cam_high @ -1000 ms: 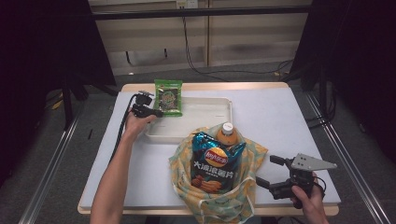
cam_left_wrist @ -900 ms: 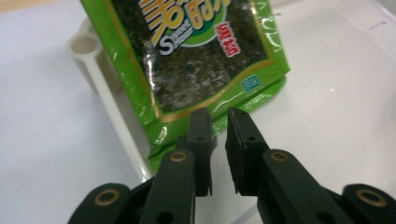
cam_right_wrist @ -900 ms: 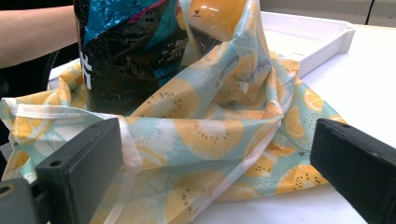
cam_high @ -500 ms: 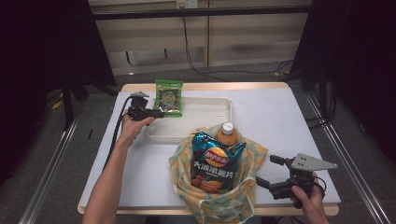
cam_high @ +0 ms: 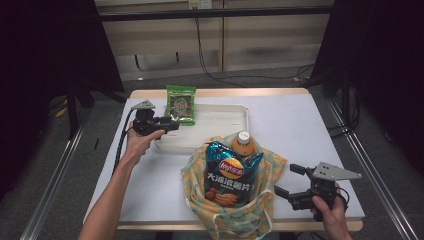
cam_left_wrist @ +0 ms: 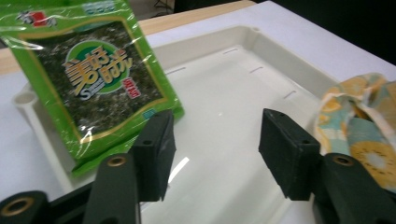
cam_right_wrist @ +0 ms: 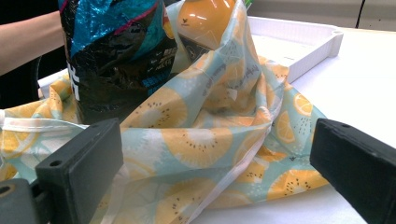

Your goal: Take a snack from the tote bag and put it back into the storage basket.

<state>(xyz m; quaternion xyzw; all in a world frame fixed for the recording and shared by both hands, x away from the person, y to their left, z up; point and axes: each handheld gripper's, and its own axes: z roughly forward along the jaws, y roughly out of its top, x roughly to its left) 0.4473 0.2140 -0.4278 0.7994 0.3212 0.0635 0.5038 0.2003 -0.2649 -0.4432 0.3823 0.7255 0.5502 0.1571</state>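
Green crinkly seaweed packet (cam_left_wrist: 95, 84) propped on tray rim (cam_left_wrist: 261, 39); left gripper (cam_left_wrist: 212, 149) just opening, empty; right gripper (cam_right_wrist: 210, 172) wide, empty.

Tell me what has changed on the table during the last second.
The left gripper has just been opening its jaws and let go of the green packet, which now leans on the tray's far left rim. The hand drew back toward the person, away from the packet. Nothing is between the jaws. The right gripper, bag, chips and bottle stayed put.
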